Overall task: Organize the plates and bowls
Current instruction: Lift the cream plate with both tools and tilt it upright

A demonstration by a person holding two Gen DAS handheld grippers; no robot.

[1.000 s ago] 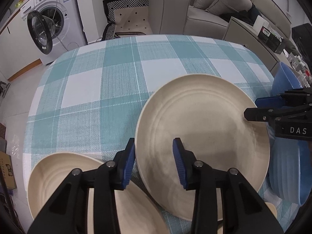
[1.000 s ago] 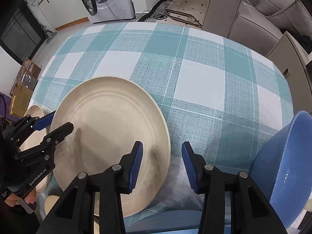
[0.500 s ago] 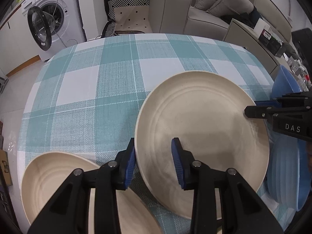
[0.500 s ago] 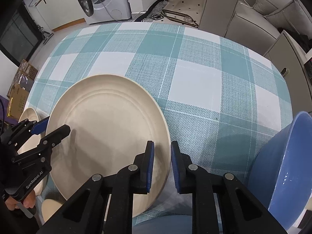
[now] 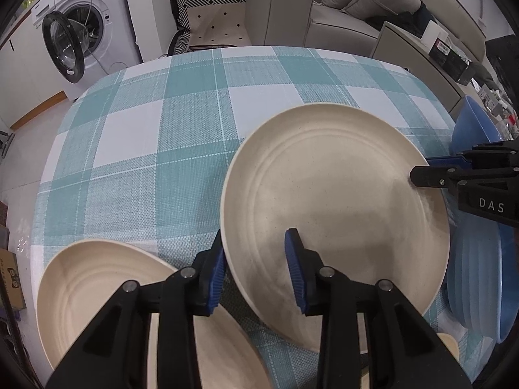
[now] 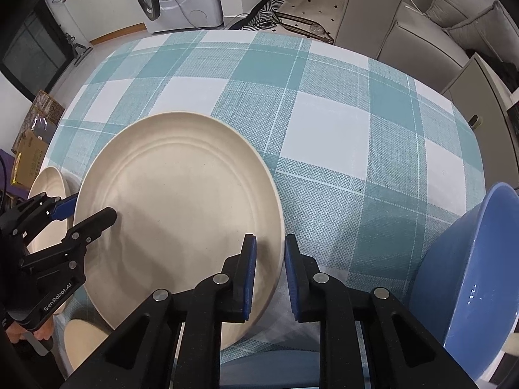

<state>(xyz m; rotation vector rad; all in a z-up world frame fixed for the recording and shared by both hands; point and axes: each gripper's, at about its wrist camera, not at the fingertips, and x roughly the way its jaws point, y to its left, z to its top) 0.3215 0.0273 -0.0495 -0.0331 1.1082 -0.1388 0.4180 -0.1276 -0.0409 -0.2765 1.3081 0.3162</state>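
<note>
**Q:** Claws first, what were they doing at that point?

**A:** Left claw (image 5: 256,272) sat nearest the camera with its blue pads spread, straddling the near edge of the big cream plate (image 5: 334,214), one pad outside the rim and one over the plate's face. Not squeezed, there was daylight either side of the rim. Right claw (image 6: 269,275) had the opposite edge of the same plate (image 6: 178,227) between its pads, which were close together. I honestly couldn't tell if it was actually pinching or just about to.

**Q:** And where was the plate?

**A:** On the teal and white checked tablecloth (image 5: 168,149), near the front edge, tilted or flat I couldn't say. A second cream plate (image 5: 97,295) lay just to its left, partly under the left claw's arms. On the other side were a blue ribbed plate (image 5: 476,278) and a blue bowl (image 6: 476,275).

**Q:** Anything further back?

**A:** Past the table, a washing machine (image 5: 81,29) with its door hanging open, a patterned cushion (image 5: 211,13), and a grey sofa (image 6: 415,22).
</note>
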